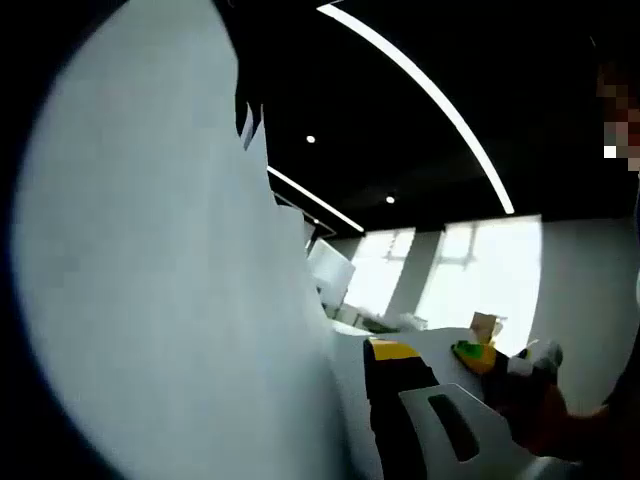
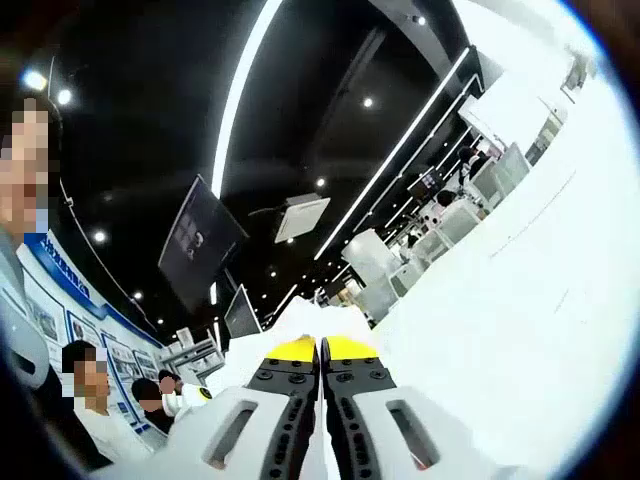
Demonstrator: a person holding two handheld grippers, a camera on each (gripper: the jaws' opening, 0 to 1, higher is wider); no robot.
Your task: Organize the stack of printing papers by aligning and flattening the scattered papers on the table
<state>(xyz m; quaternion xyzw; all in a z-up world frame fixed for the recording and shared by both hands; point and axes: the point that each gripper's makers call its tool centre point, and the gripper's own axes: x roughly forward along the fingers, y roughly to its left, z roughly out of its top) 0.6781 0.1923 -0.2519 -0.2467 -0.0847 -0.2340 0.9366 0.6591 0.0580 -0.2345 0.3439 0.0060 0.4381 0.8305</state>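
A big white sheet of printing paper (image 1: pixel 170 270) stands close in front of the left gripper view and covers its left half, hiding whatever lies behind it. At the paper's lower right edge is my right gripper (image 1: pixel 400 362), black with yellow tips and a white body, with a gloved hand (image 1: pixel 545 410) behind it. In the right gripper view, my right gripper (image 2: pixel 320 350) has its yellow-tipped jaws pressed together on a thin white paper edge. The paper (image 2: pixel 520 300) spreads up and to the right.
Both views tilt up at a dark ceiling with long light strips (image 1: pixel 430 95). Bright windows (image 1: pixel 480 270) are at the back. Several people (image 2: pixel 85 400) stand at the lower left, below a hanging dark screen (image 2: pixel 200 245).
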